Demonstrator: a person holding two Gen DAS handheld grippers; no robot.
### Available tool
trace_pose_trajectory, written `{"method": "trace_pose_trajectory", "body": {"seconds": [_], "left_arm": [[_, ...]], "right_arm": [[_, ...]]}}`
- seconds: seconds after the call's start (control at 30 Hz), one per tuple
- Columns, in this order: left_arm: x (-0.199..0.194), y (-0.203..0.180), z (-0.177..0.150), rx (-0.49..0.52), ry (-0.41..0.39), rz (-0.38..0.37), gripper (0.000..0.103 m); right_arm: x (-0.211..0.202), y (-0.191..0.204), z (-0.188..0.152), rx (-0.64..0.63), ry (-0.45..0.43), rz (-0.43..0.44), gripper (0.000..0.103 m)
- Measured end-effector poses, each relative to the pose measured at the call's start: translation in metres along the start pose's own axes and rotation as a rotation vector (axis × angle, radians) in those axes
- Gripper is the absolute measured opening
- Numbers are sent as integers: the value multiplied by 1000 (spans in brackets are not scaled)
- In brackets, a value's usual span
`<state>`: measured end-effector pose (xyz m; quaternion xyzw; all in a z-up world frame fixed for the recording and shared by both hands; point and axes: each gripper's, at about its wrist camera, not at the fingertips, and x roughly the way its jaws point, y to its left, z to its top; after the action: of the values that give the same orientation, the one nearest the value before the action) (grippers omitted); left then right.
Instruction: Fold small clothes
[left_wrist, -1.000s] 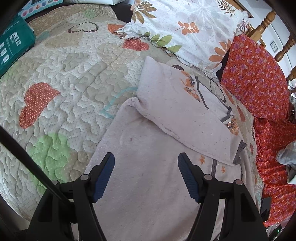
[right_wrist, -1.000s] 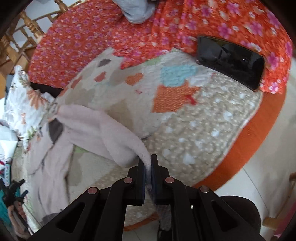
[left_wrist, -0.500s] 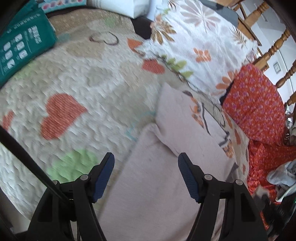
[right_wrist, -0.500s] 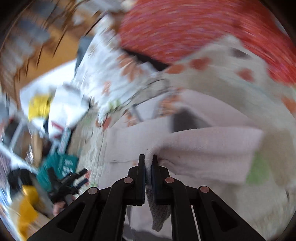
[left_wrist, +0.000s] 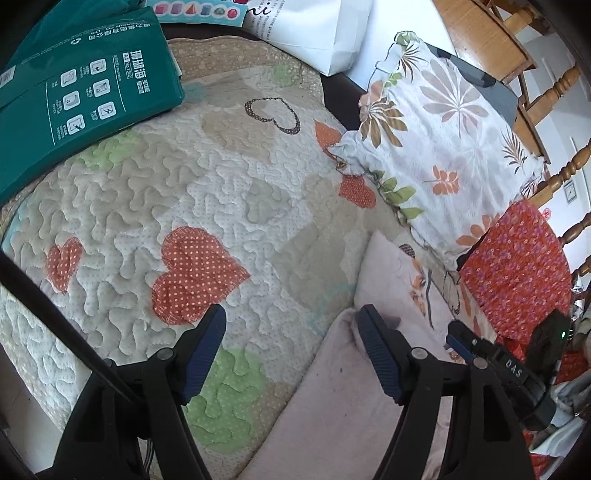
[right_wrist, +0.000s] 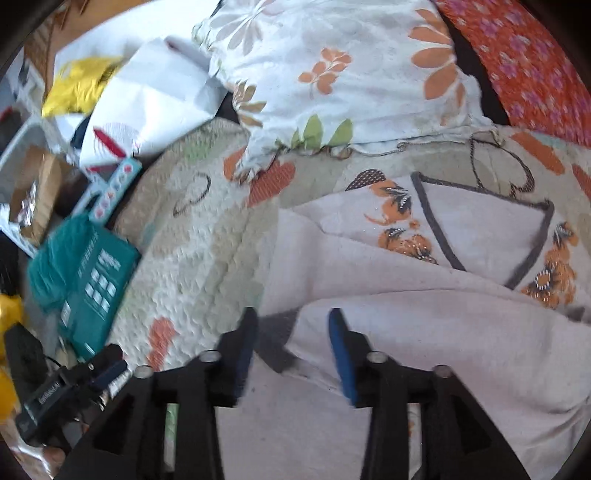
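Note:
A pale pink small garment with orange flower print and a dark grey V neckline lies on the quilted heart-pattern bed cover. Both sleeves are folded across its body. It also shows in the left wrist view at lower right. My right gripper is open and empty, just above the folded sleeve and its grey cuff. My left gripper is open and empty, over the quilt at the garment's left edge. The right gripper also shows in the left wrist view at the right.
A green box lies at the quilt's far left. A floral pillow and a red floral cushion lie behind the garment. White bags and clutter sit beyond the bed. Wooden chair rails stand at the back right.
My right gripper carried the sleeve across the garment, opened and let it go. My left gripper has moved left, off the garment, and stays open.

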<state>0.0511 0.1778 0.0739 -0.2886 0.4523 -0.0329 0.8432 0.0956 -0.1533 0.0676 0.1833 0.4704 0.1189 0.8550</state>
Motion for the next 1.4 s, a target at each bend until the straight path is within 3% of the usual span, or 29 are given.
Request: {"method": "trace_pose_trajectory", "body": {"seconds": [0.13, 0.27, 0.47, 0.57, 0.63, 0.7, 0.77, 0.9, 1.0, 1.07, 1.13, 1.23, 1.33, 1.4], "left_arm": [[-1, -2, 0, 0, 4, -7, 74], [2, -5, -3, 6, 17, -4, 75], [8, -4, -3, 0, 23, 19, 75], [11, -5, -3, 7, 28, 28, 75], [12, -6, -3, 4, 37, 22, 75], [13, -8, -3, 9, 46, 14, 75], [14, -10, -3, 19, 46, 16, 75], [13, -14, -4, 26, 54, -1, 75], [14, -13, -4, 21, 56, 4, 75], [14, -10, -3, 5, 56, 7, 75], [15, -8, -3, -9, 57, 6, 75], [15, -7, -2, 4, 54, 13, 75], [16, -7, -2, 10, 56, 19, 75], [15, -7, -2, 2, 55, 11, 75]], "right_arm": [[-6, -11, -9, -45, 24, -99, 46], [-8, -23, -10, -46, 48, -137, 46], [24, -4, 13, -97, 63, -162, 46], [52, 2, 21, -119, 104, -216, 44], [61, 2, 15, -113, 154, -175, 35], [67, 3, -7, -112, 238, -105, 35], [72, 4, -34, -149, 313, -94, 35], [52, 16, -50, -277, 276, -147, 35], [25, 23, -34, -291, 191, -88, 35], [13, 26, -15, -281, 118, -101, 36], [15, 28, 3, -266, 75, -137, 43], [42, 27, 18, -240, 115, -144, 53], [77, 22, 13, -238, 218, -204, 53], [80, 22, 0, -255, 236, -191, 53]]}}
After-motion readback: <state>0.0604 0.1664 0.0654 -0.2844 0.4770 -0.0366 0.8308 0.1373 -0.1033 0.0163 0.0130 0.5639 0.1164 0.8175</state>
